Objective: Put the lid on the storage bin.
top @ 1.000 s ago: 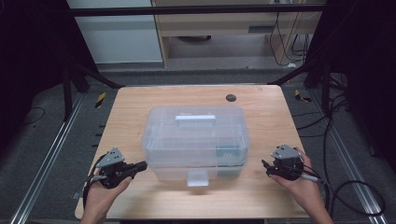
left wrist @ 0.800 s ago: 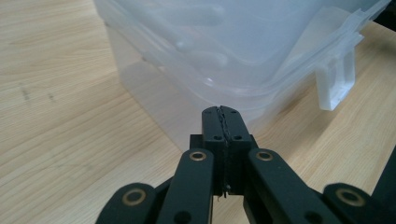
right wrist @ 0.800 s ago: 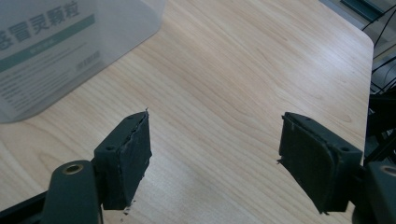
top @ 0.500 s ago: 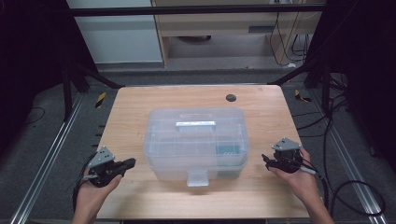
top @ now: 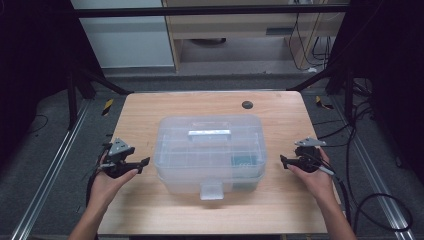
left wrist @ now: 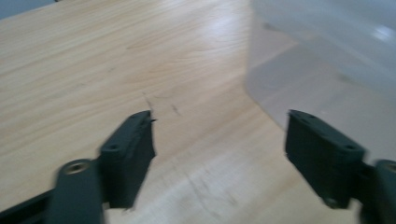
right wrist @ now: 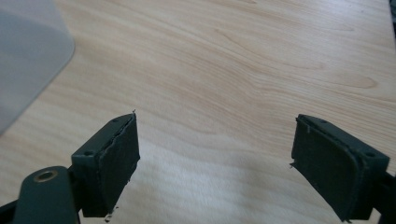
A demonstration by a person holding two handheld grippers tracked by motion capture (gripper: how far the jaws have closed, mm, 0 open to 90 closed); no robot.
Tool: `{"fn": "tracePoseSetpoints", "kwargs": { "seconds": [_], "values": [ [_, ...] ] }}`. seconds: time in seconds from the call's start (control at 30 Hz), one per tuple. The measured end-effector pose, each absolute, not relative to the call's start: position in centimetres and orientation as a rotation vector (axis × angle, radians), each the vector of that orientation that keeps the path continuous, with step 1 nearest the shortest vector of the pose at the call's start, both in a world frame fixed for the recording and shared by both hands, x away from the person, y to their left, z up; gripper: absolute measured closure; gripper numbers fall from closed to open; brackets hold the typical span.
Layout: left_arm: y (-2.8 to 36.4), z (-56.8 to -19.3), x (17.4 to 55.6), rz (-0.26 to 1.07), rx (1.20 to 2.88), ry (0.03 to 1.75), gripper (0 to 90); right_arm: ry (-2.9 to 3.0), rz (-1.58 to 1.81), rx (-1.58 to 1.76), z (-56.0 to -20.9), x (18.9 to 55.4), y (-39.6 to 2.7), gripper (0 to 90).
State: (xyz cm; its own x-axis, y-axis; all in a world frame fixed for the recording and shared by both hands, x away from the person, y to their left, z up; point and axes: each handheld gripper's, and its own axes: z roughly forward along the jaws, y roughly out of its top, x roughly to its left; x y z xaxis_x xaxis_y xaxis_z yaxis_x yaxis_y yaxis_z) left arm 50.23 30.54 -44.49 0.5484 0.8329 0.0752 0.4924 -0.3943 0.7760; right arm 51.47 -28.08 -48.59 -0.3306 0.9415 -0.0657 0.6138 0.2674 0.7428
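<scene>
While the clear lidded box (top: 209, 152) sits mid-worktop (top: 150, 112) in the high view, left tongs (top: 142, 164) and right tongs (top: 283, 161) flank its short ends: an approach, I judge. In the left gripper view, jaws have just been opening, nothing between. Right gripper view: likewise spread, empty. Next: close in on the box evenly.
</scene>
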Motion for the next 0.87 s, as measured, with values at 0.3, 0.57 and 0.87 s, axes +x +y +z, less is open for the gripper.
{"fn": "tracePoseSetpoints", "kwargs": {
  "seconds": [0.3, 0.57, 0.87],
  "values": [
    [31.3, -47.4, 54.7, 0.547, 2.047, 1.178, 5.0, 1.917, 0.906, 1.559, -50.2, 54.0, -28.4, 12.1],
    [30.6, -49.4, 56.4, 0.516, 2.026, 1.24, 4.9, 1.871, 0.898, 1.636, -51.1, 54.9, -28.4, 7.5],
    [30.2, -50.7, 56.9, 0.56, 2.058, 1.278, 0.0, 1.884, 0.807, 1.634, -51.2, 55.1, -26.6, 0.3]
  ]
}}
